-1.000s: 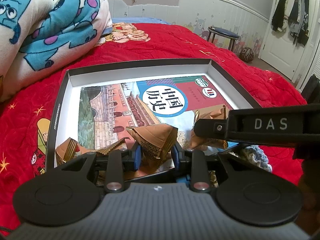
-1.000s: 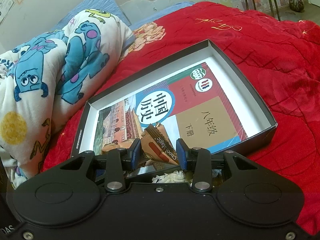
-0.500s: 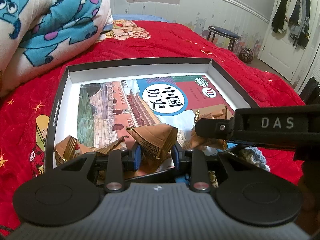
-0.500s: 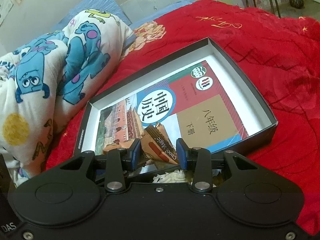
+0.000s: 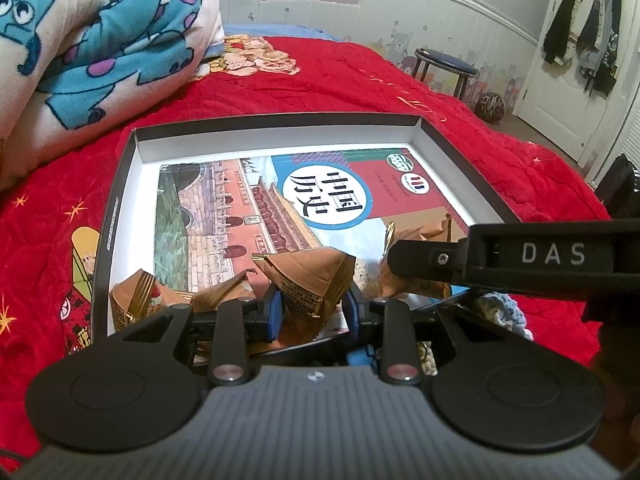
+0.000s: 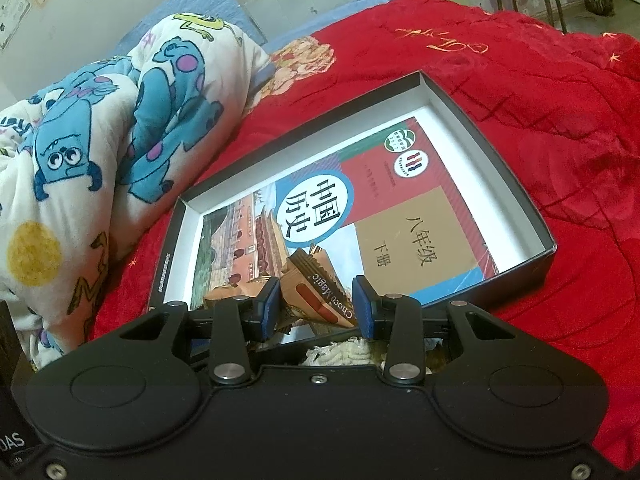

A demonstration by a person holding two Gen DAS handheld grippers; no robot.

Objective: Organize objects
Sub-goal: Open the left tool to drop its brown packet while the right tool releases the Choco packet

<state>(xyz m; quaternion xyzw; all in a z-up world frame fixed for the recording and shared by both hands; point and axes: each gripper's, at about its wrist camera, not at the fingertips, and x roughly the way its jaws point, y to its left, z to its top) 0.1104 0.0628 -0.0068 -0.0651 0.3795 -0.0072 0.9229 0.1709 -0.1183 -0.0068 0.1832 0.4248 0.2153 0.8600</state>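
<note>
Blue pads of my left gripper (image 5: 313, 307) sit either side of a brown snack packet (image 5: 308, 280), and the jaws are opening now, the packet between them with its underside on the textbook (image 5: 256, 216) inside the black box (image 5: 120, 200). My right gripper (image 6: 316, 305) has its pads closed on the Choco Magic packet (image 6: 320, 286), held low over the near edge of the same box. Best play, I reckon: let the left jaws clear the wrapper fully before I draw back, so nothing snags and drags out. Then lower the right packet flat beside it and ease off gently. More brown wrappers (image 5: 134, 294) lie at the box's near left corner. Beyond, red bedspread (image 5: 320, 80), a cartoon-print quilt (image 5: 100, 28), and a stool (image 5: 444, 66) by the far wall.
</note>
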